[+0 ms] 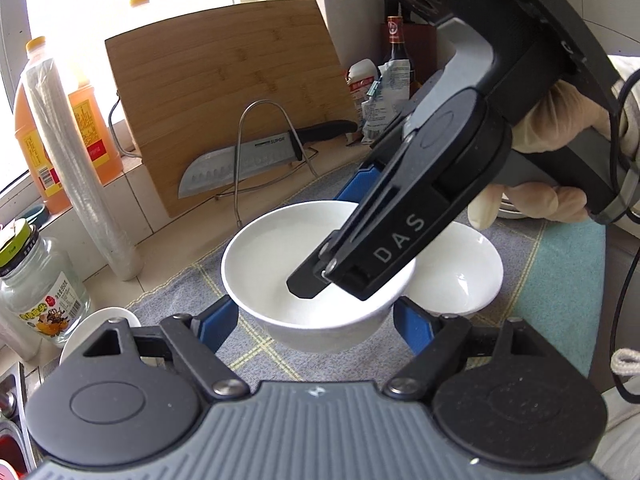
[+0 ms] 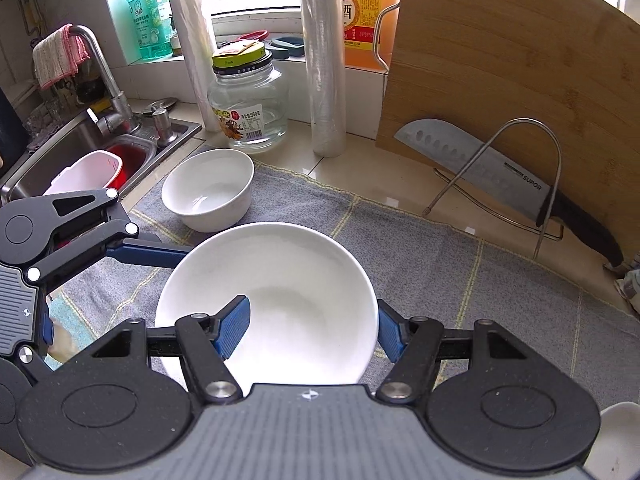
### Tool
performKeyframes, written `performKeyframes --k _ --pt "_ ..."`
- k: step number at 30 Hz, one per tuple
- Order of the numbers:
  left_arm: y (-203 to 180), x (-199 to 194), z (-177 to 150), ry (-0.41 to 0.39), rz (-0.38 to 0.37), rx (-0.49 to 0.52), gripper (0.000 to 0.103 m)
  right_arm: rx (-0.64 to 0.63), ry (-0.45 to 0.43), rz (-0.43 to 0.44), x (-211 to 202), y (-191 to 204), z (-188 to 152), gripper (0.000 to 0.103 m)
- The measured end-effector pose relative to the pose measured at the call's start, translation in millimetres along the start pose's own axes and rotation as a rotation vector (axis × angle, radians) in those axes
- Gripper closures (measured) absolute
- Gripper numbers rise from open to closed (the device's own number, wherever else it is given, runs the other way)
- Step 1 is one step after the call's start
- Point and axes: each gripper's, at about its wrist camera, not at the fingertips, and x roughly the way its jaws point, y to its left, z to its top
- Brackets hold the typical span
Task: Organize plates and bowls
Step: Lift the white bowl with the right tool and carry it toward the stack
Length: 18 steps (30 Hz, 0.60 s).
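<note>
**Carrying one white bowl between two sets of fingers**

Gripping the same white bowl (image 2: 276,300) from two sides, both grippers hold it above the grey checked cloth (image 2: 480,280) on the table. The right gripper (image 2: 310,330) has its fingers clamped on the bowl's wall: one blue pad (image 2: 232,330) sits inside the bowl, the other presses on the outside of the rim, a pinch that suits a thin rim. In the left wrist view that same gripper reaches down from the upper right, its inner finger dipping into the bowl (image 1: 316,276). The left gripper (image 1: 316,326) straddles the whole bowl, its fingers apart to the bowl's width and seemingly closed against its opposite outer sides; contact is likely but partly hidden by the bowl. This two-sided hold probably steadies the bowl for a move.

A second bowl (image 1: 460,276) rests on the cloth just beyond the left gripper's right finger, and a third (image 2: 208,190) lies ahead and left of the right fingers, near the sink (image 2: 48,168). Either could be the stacking target. The cutting board (image 2: 500,100) and knife (image 2: 480,168) stand well clear.
</note>
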Motion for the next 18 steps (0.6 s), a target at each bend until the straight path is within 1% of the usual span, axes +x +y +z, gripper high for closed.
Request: performKeyframes --k 7,14,18 --pt "-22.8 1.1 10.4 -0.018 -0.068 0.054 0.019 0.060 -0.019 -0.066 -25.0 -10.7 -24.2 0.031" --pt "-36.4 14.8 18.3 -0.031 -0.149 0.093 0.019 0.130 -0.031 -0.128 -42.8 -26.7 -43.5 0.031" --pt "-42.6 24.3 23.4 -0.038 -0.197 0.109 0.019 0.169 -0.025 -0.166 -45.2 -34.9 -53.0 0.031"
